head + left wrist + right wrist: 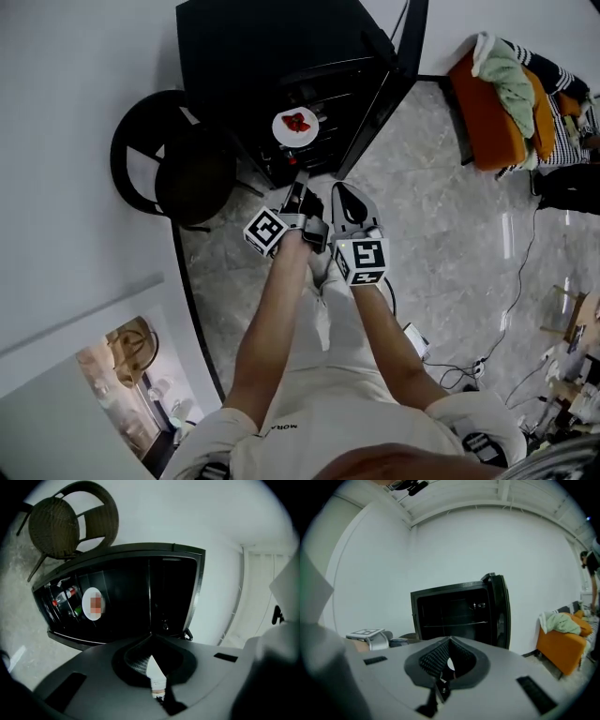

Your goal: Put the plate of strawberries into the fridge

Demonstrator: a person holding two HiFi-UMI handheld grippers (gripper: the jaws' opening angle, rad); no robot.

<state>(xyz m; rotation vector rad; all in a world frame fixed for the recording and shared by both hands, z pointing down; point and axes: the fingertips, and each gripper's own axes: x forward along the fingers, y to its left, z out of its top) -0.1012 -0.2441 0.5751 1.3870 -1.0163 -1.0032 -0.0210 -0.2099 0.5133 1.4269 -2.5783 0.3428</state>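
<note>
Grey marbled floor [441,216] and a white wall filled the head view. A black fridge [272,47] stood against the wall with its door [398,75] swung open to the right. The plate of strawberries [296,127] sat on a shelf inside the open cabinet, apart from both tools. A dark wicker chair [173,169] stood just left of the fridge, and an orange seat [492,117] heaped with clothes was well off to the right. The person held both tools side by side in front of the fridge. The left gripper [300,181] and the right gripper [339,191] pointed towards the opening, short of it, and each was closed to a narrow point.

Seen along the left gripper [151,638], the scene was tilted. Its jaws were pressed together at the tips, with nothing clamped between them. Beyond them was the fridge [136,597]. The plate of strawberries [93,604] showed as a white oval in the left part of the interior, beside some bottles [63,595]. The wicker chair [61,527] stood above it in the picture.

Seen along the right gripper [450,640], the jaws also met at the tips and gripped nothing. The fridge [452,616] stood straight ahead against the white wall, with its door [501,611] open on the right. The marker cube [368,633] of the left gripper showed at the left edge. The orange seat [560,651], with a green cloth [562,623] on it, stood to the right. I could not make out the plate in this view.
</note>
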